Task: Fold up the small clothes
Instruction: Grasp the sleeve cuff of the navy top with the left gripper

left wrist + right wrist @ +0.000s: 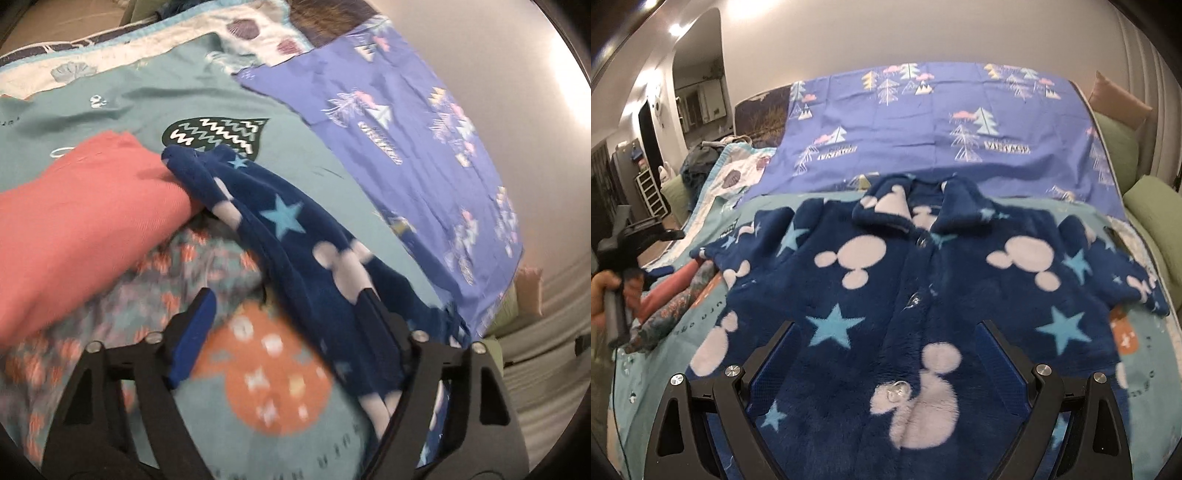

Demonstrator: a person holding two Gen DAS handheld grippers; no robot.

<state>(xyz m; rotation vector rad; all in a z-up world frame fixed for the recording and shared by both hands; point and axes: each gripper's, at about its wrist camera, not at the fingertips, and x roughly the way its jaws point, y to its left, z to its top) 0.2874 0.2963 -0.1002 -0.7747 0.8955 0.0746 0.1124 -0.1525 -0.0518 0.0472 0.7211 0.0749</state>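
Your navy fleece jacket (905, 280) lay spread flat, front up, across the bed (960, 122). Your right gripper (886, 365) gaped above its hem; your left gripper (284, 317) stood open over its sleeve (280, 218), gripping nothing.

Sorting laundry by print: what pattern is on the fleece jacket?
Navy fleece jacket with white mouse-head shapes and light blue stars; clearest in the right wrist view.

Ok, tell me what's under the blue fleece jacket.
The jacket lies spread on a teal sheet, with a purple tree-print sheet beyond its collar. Whatever lies directly beneath it is covered.
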